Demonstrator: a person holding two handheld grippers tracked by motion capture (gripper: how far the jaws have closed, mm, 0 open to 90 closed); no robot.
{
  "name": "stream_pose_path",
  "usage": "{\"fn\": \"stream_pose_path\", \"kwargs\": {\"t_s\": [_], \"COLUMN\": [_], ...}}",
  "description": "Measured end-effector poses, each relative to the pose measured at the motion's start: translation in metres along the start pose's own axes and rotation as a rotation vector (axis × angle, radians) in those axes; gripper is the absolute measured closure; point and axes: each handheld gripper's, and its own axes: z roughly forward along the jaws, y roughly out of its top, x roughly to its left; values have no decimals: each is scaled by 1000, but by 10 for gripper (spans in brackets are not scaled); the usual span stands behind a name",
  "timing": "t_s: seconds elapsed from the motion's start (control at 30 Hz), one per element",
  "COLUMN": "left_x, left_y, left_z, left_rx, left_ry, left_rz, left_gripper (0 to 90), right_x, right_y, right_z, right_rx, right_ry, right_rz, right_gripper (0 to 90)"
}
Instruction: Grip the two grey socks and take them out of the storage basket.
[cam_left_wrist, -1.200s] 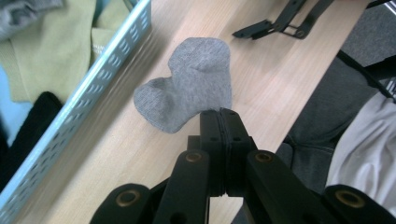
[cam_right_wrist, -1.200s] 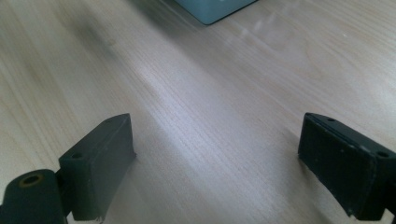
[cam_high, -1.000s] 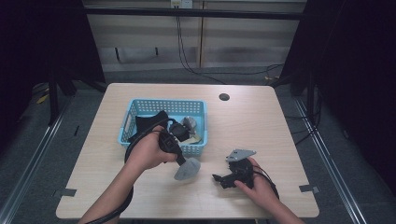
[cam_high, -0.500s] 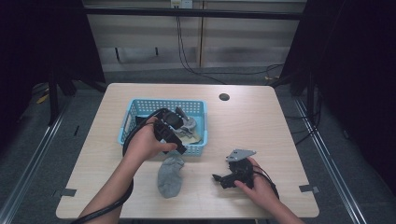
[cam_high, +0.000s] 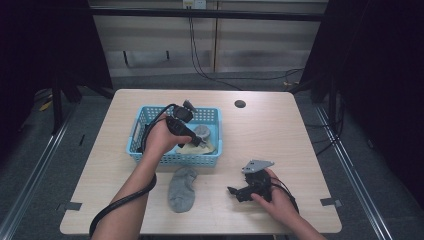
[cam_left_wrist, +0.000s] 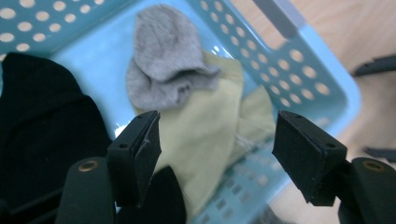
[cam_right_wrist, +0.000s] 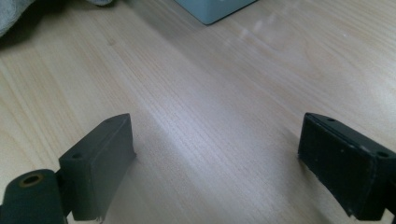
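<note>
The blue basket is sitting on the pale wooden table, toward the far left part of its top, and it is serving here as the landmark for everything else.

The left tool is hanging over the inside of the basket, gripped by the person's left hand, with its cable looping back along the forearm. In the left gripper view its jaws are standing wide apart with nothing between them, and they are pointing down at the basket's contents. Inside the basket a grey sock is lying crumpled on top of a pale yellow cloth, which is spreading toward the basket's perforated wall. A black garment is filling the other side of the basket floor, touching the yellow cloth.

Just outside the basket's near wall, a second grey sock is lying flat on the table, stretched lengthwise toward the person's edge.

The right tool is resting on the table on the near right side of the basket, well apart from it, held by the person's right hand, its grey three-cornered plate facing up. In the right gripper view its jaws are spread wide over bare wood and are holding nothing; a corner of the basket is showing at the top of that view.

A small dark round hole is sitting in the table beyond the basket's far right corner.
</note>
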Motion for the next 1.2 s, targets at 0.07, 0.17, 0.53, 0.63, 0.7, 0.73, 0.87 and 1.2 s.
{"fn": "stream_pose_path", "kwargs": {"t_s": [0.07,0.17,0.53,0.63,0.7,0.73,0.87,1.2], "left_x": [3,6,18,22,24,25,26,28], "left_y": [3,8,24,25,26,26,27,27], "left_z": [6,14,38,45,50,51,58,76], "left_rx": [-1,-2,-22,-28,-31,-26,-22,10], "left_ry": [-2,14,34,42,46,46,41,31], "left_rz": [-13,-27,-58,-79,-81,-86,-90,-122], "left_gripper": [307,305,299,294,290,286,283,364], "right_x": [0,0,0,0,0,0,0,0], "right_y": [0,0,0,0,0,0,0,0], "right_z": [0,0,0,0,0,0,0,0], "right_rx": [0,1,-1,-1,-2,-2,-1,1], "right_ry": [-1,-1,-3,-2,-3,-3,-3,0], "right_rz": [-1,-1,-4,-2,-3,-3,-4,-1], "right_gripper": [101,101,101,101,101,101,101,101]}}
